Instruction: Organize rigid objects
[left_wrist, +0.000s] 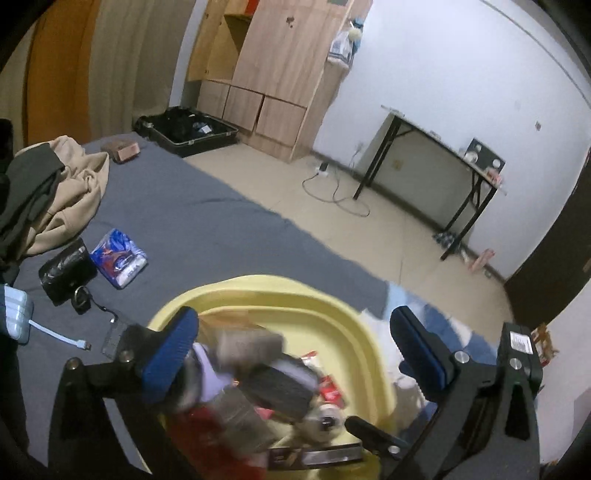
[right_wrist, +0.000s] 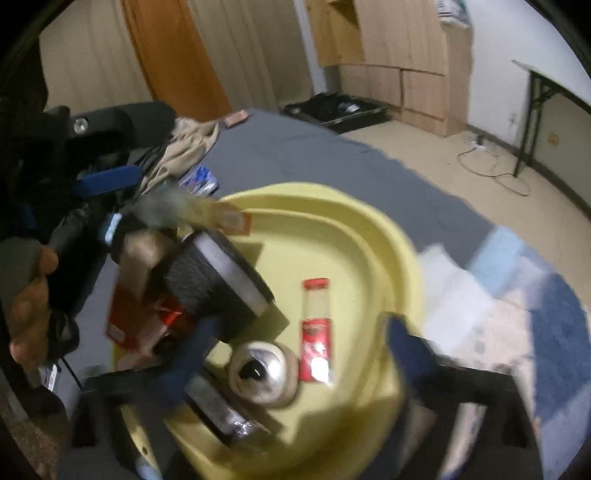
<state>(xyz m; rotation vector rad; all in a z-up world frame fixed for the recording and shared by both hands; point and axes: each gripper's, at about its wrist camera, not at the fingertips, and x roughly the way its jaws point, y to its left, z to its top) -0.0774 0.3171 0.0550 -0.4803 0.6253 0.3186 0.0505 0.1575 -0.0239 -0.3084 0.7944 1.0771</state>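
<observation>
Yellow basin, left wrist view: the round plastic basin (left_wrist: 295, 295) sits on the grey bedsheet (left_wrist: 184, 206), crowded with blurred boxes, a dark ribbed block (left_wrist: 280, 387) and a roll of tape (left_wrist: 325, 421).
Left gripper (left_wrist: 295, 350): blue pads spread wide, gripping nothing, over the basin.
Strays: at ten o'clock of the basin, a black pouch (left_wrist: 66, 271) and a blue-and-white packet (left_wrist: 118, 258) lie outside it.
Right wrist view: the right gripper (right_wrist: 291, 350) stands apart and empty above the tape roll (right_wrist: 264, 373); a red-capped tube (right_wrist: 316, 332) lies at three o'clock of the roll.
Risk: the heap at nine o'clock leans over the rim and may spill.
Cause: an open finger knocking it, or both grippers colliding over the basin.
</observation>
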